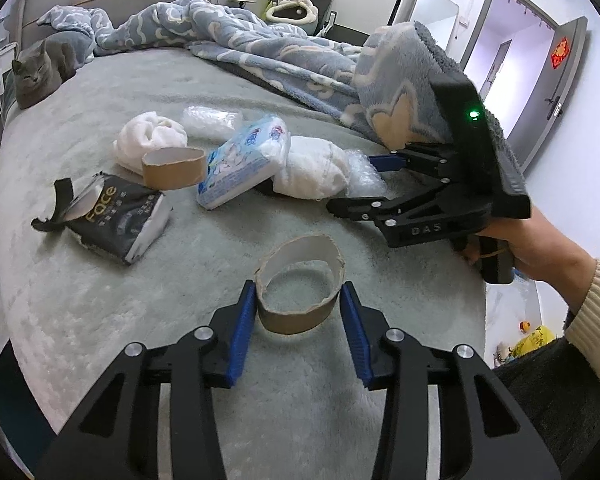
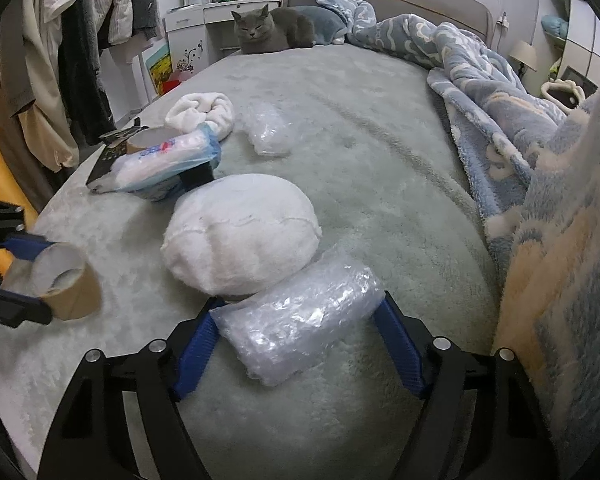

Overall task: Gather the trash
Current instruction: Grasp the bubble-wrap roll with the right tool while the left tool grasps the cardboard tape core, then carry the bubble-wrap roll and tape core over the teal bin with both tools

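Observation:
A cardboard tape ring (image 1: 298,284) stands on the grey-green bed between the open fingers of my left gripper (image 1: 298,312); it also shows in the right wrist view (image 2: 66,284). My right gripper (image 2: 296,344) is open around a roll of clear bubble wrap (image 2: 300,316), its blue pads beside both ends. The right gripper also shows in the left wrist view (image 1: 356,184), by the bubble wrap (image 1: 364,176). Other trash lies further on: a second cardboard ring (image 1: 173,168), a torn black Face tissue pack (image 1: 112,220), a blue-white tissue pack (image 1: 244,162) and another bubble wrap piece (image 2: 266,130).
Two white fluffy cushions (image 2: 240,236) (image 1: 148,138) lie among the trash. A grey cat (image 2: 274,30) sits at the head of the bed. A blue patterned blanket (image 2: 500,92) covers the right side. Clothes (image 2: 60,60) hang beside the bed.

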Available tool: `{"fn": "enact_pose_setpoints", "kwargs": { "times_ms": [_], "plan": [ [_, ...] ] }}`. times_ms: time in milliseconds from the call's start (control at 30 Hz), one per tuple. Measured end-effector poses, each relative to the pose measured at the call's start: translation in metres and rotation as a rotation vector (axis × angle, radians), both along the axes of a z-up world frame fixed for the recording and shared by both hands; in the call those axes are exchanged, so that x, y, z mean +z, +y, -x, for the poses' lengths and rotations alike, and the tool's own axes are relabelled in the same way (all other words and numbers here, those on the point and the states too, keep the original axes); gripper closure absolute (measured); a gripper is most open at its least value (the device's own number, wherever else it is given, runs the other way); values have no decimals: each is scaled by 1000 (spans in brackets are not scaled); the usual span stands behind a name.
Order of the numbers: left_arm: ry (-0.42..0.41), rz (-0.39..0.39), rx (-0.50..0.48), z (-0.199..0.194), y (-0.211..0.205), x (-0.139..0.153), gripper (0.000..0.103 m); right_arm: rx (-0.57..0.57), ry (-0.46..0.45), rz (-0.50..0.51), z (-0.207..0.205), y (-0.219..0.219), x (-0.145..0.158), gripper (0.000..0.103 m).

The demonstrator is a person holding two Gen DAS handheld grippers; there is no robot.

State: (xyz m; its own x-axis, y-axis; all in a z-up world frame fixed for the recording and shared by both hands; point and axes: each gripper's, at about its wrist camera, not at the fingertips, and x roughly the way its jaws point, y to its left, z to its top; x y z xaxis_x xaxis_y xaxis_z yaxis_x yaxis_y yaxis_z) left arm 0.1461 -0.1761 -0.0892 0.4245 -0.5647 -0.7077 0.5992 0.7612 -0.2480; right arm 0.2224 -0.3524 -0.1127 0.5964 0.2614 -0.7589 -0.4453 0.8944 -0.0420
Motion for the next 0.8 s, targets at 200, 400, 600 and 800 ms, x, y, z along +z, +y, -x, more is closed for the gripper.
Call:
{"fn": "enact_pose_setpoints", "kwargs": {
  "times_ms": [200,400,600,800],
  "plan": [
    [17,14,43,11,17,4,58,-7,-12,-22,1,-4,2,34],
    [-4,12,121,19,43,16,58,-64,-35,23,16,2,9,36],
    [-28,15,183,26,71,29,58,-166,-98,25,38,9,34,37],
    [-94,-3,236,44,102,51,58,-241,-106,-50,45,32,59,37]
  ]
}}
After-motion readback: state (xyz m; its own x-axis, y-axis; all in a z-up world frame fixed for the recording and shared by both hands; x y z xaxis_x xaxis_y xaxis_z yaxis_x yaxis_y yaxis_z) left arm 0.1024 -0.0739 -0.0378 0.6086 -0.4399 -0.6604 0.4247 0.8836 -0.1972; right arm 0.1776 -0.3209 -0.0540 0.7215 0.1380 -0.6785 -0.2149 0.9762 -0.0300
